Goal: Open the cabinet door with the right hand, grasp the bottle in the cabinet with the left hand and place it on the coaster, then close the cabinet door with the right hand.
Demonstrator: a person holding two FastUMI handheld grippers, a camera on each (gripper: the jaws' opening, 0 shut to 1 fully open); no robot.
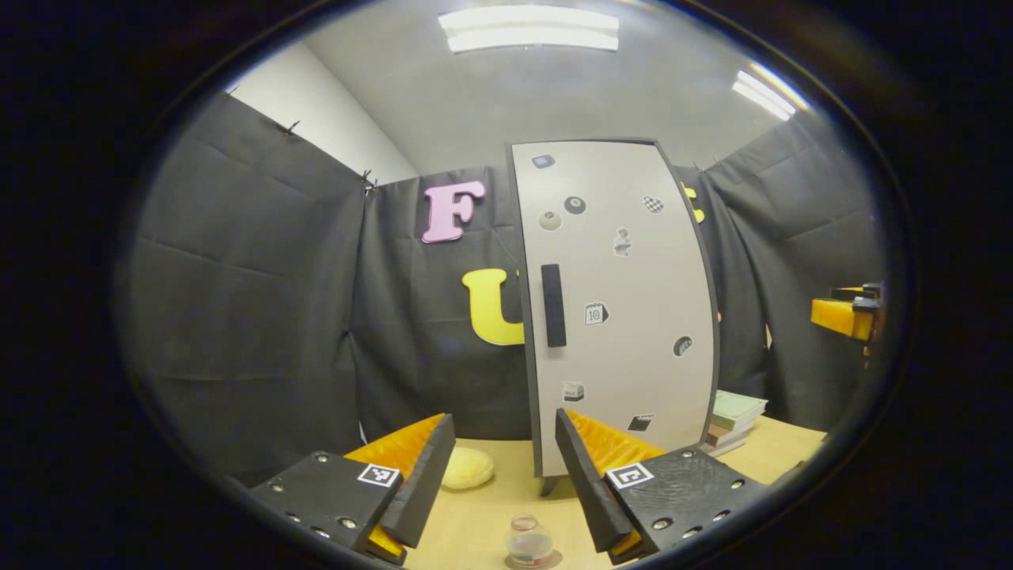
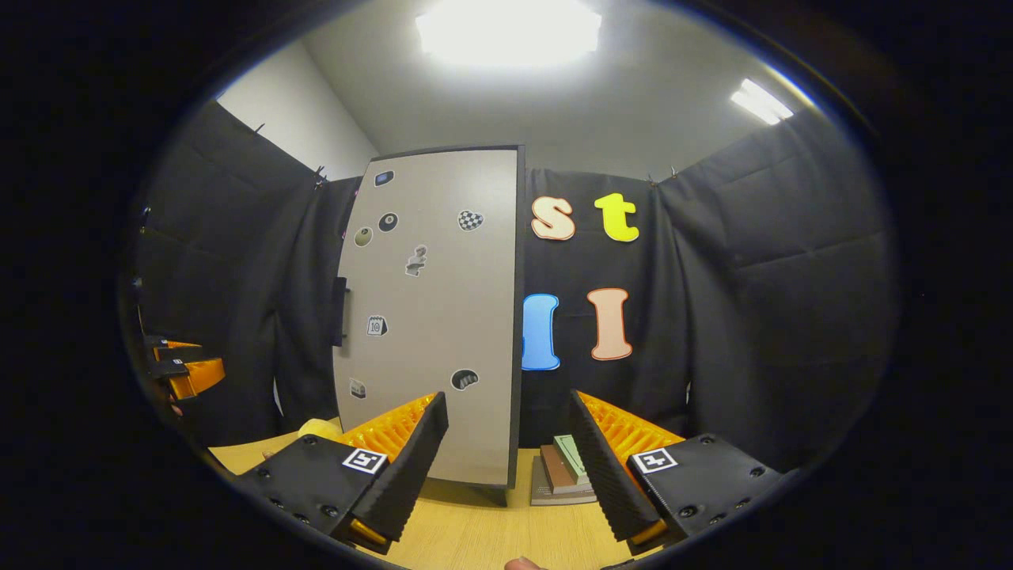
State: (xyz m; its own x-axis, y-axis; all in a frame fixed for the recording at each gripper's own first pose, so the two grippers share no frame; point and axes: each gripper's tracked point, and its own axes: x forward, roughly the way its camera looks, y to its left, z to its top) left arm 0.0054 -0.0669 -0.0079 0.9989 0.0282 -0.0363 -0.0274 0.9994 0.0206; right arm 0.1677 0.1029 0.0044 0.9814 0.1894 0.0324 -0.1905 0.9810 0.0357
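1. Nearest, the bottle (image 1: 529, 543) sits on the coaster (image 1: 533, 561), between the spread, empty fingers of the left gripper (image 1: 503, 467).
2. Cabinet door (image 1: 617, 305) looks shut.
3. Right gripper (image 2: 506, 467) hangs spread, empty; task appears finished.

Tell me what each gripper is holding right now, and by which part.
Nothing is held. The left gripper and the right gripper both stand open with empty gaps, facing the closed grey cabinet door.
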